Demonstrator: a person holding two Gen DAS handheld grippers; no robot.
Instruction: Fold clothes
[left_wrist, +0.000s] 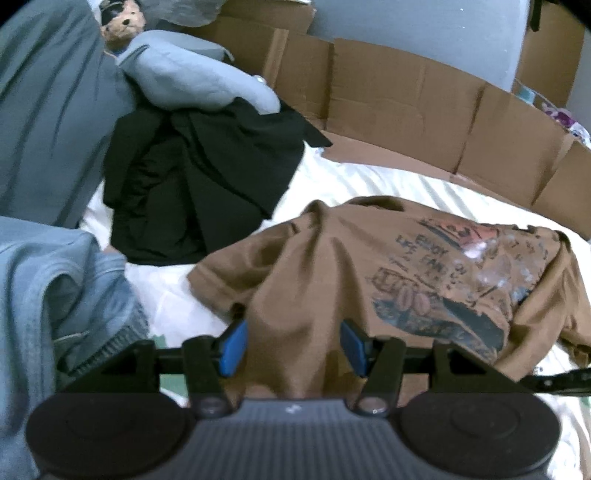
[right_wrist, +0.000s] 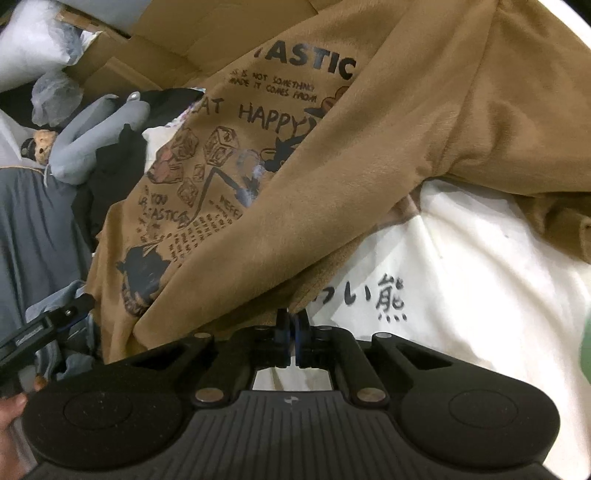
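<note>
A brown printed T-shirt (left_wrist: 406, 258) lies rumpled on the white bed sheet (left_wrist: 369, 177). In the left wrist view my left gripper (left_wrist: 293, 345) is open, and a raised ridge of the shirt runs between its blue pads (left_wrist: 232, 347). In the right wrist view the same T-shirt (right_wrist: 332, 166) hangs stretched upward, print facing me. My right gripper (right_wrist: 293, 326) is shut on the shirt's lower edge, jaws almost touching. The left gripper's black body (right_wrist: 55, 321) shows at the far left of that view.
A black garment pile (left_wrist: 199, 177) and a grey plush toy (left_wrist: 199, 77) lie at the back left, blue jeans (left_wrist: 55, 288) at the near left. Flattened cardboard (left_wrist: 424, 110) lines the far side. A white printed cloth (right_wrist: 461, 277) lies under the shirt.
</note>
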